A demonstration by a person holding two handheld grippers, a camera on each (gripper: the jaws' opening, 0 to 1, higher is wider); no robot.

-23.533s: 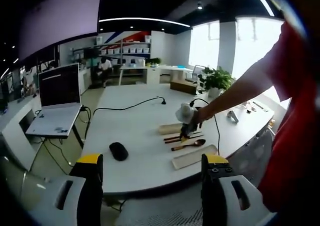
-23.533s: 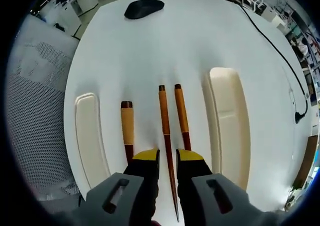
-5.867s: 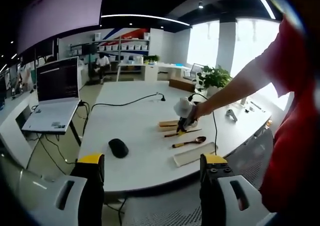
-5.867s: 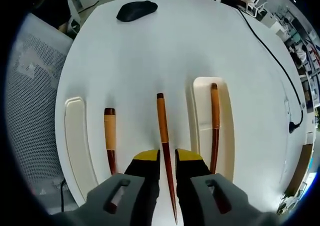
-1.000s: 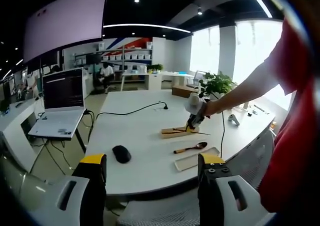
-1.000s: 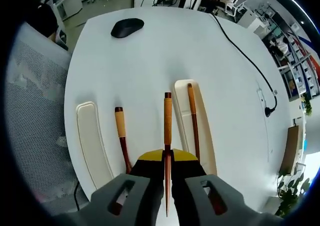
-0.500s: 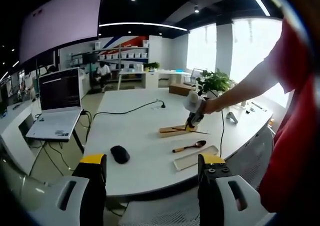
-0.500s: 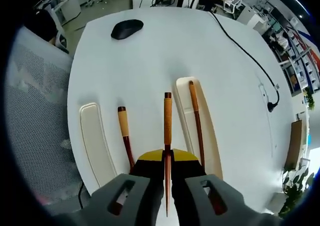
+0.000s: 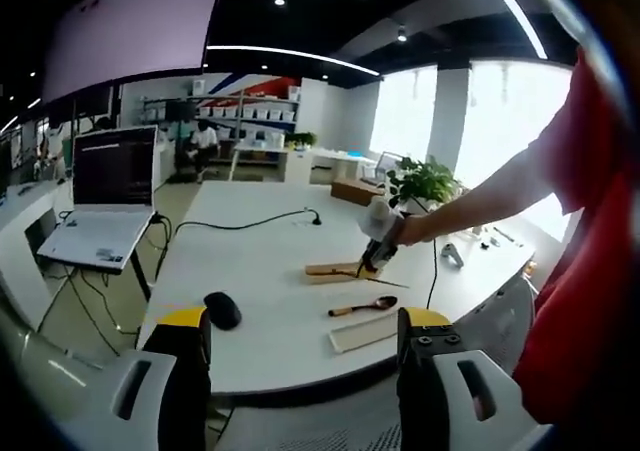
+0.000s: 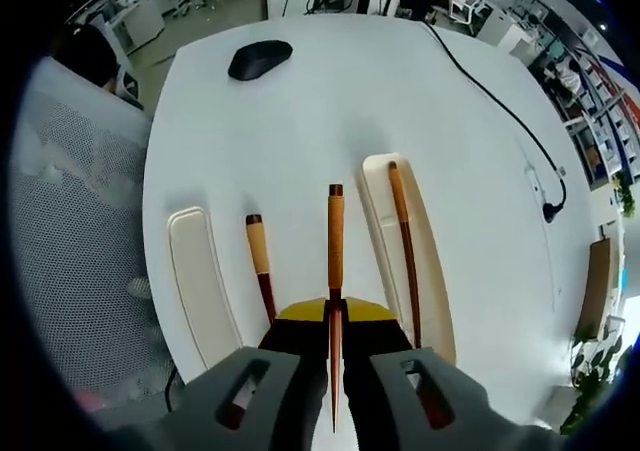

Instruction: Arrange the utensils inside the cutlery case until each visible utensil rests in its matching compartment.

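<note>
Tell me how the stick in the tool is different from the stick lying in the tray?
The held chopstick is clamped in the right tool, lifted above the white table; the other chopstick lies loose inside the cream case. The held one points straight up the view; the other slants. Both are wooden, with lighter handle ends.

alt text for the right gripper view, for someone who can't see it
The right gripper is shut on a wooden chopstick above a white table. To its right, a second chopstick lies in the cream cutlery case; to its left lie a wooden-handled spoon and the cream case lid. A black mouse sits at the far edge.
</note>
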